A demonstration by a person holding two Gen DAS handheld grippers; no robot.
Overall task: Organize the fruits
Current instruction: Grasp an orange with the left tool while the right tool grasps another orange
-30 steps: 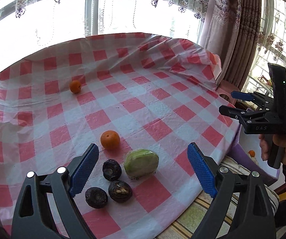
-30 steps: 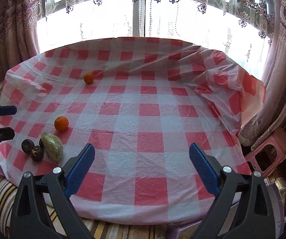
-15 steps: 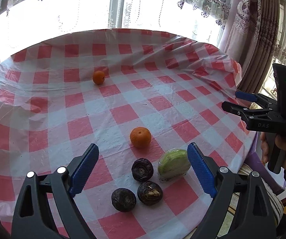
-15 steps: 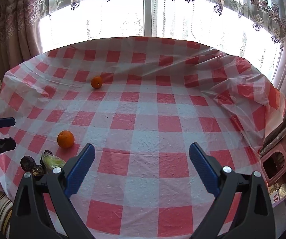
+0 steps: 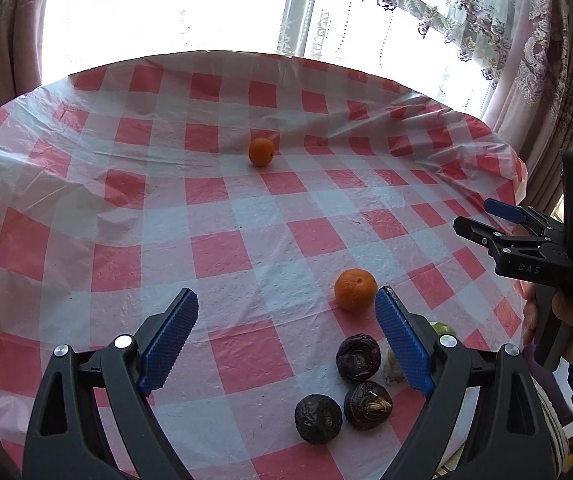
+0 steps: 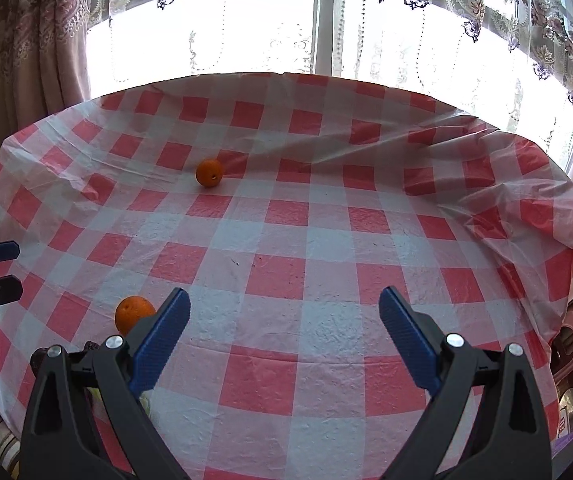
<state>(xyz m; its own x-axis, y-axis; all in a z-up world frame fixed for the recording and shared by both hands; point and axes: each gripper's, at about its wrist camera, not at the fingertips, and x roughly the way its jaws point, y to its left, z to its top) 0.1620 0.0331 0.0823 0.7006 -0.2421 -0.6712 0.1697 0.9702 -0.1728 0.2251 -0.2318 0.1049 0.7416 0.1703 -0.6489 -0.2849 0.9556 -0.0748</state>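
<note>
Curtains (image 6: 34,40) frame the bright window (image 6: 222,32) behind my surface (image 5: 222,248), under a red-checked cloth. Left to right I see the far orange (image 5: 261,151), well apart, then three dark fruits (image 5: 358,356) clustered below the near orange (image 5: 355,289), with a green fruit (image 5: 394,364) half hidden by my left gripper (image 5: 286,344). Its fingers gape wide, empty. The right gripper (image 6: 284,344) likewise spreads empty.
</note>
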